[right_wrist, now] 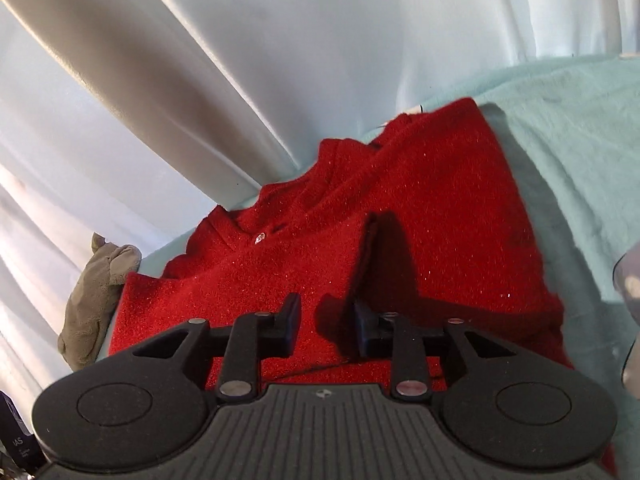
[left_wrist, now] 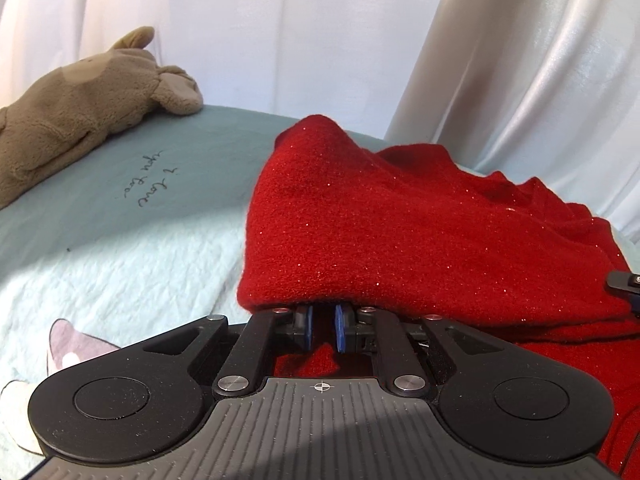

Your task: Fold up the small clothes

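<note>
A red sparkly knit sweater (left_wrist: pixel 400 232) lies on a pale teal blanket (left_wrist: pixel 120 272). A folded flap of it drapes over the tips of my left gripper (left_wrist: pixel 324 322), whose blue pads (left_wrist: pixel 341 328) stand a narrow gap apart; the fingertips are hidden under the cloth, with red fabric below them. In the right wrist view the sweater (right_wrist: pixel 420 216) lies partly folded, collar toward the curtain. My right gripper (right_wrist: pixel 326 328) is open, fingers just above the sweater's near part, holding nothing.
A tan plush toy (left_wrist: pixel 76 104) lies on the blanket at far left, also seen in the right wrist view (right_wrist: pixel 96 296). White curtains (right_wrist: pixel 200 60) hang behind. The blanket (right_wrist: pixel 580 140) extends right. Handwriting (left_wrist: pixel 150 180) marks the teal sheet.
</note>
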`<state>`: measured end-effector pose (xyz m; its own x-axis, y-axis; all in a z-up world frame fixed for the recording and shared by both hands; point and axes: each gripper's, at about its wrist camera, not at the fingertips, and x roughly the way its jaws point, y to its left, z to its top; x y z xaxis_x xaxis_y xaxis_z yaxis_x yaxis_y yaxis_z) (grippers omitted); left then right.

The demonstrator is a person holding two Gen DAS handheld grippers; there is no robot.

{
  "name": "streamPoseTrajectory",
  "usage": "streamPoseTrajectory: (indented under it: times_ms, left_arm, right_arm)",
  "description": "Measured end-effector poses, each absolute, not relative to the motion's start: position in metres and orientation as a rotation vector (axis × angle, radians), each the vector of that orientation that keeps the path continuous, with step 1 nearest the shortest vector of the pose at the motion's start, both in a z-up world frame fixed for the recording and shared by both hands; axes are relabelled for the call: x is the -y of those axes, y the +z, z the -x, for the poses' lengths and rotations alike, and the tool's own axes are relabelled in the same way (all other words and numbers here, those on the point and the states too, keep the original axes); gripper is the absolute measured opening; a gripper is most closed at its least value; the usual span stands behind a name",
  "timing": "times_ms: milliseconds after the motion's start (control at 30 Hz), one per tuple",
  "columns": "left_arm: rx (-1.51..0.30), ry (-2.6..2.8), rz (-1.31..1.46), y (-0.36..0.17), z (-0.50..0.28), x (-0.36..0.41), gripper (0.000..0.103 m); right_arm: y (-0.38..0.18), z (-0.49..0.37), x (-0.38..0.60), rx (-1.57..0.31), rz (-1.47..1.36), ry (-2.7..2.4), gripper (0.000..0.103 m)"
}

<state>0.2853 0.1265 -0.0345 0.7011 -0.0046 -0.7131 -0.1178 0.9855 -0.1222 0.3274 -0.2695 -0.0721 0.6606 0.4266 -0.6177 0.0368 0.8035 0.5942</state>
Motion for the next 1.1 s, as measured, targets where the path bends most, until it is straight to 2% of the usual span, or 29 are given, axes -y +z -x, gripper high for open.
streamPoseTrajectory:
  times_ms: [100,200,333,500,1100]
  left_arm:
    - [-0.796,0.061,0.164,-0.034,-0.286,-0.125,0.013]
    - [-0.792,0.063,0.155,-0.032,-0.283,-0.126,0.013]
    - [-0.785,0.065,0.159,-0.028,-0.280,-0.129,0.015]
    - [-0.794,0.063,0.160,-0.030,-0.280,-0.129,0.015]
    - [-0.798,0.047,0.163,-0.030,-0.279,-0.132,0.014]
  right_arm:
    - [-0.081,-0.333,0.269,-0.836,-0.686,0.264,0.036]
    - [-0.077,-0.337,0.256,-0.819,-0.659,0.274,0.014]
    - [-0.042,-0.325,0.234,-0.681,-0.398,0.231,0.014]
    - [-0.017,-0.318,0.237,-0.571,-0.257,0.156,0.014]
    - [-0.045,-0.316,0.268,-0.653,-0.309,0.076,0.014]
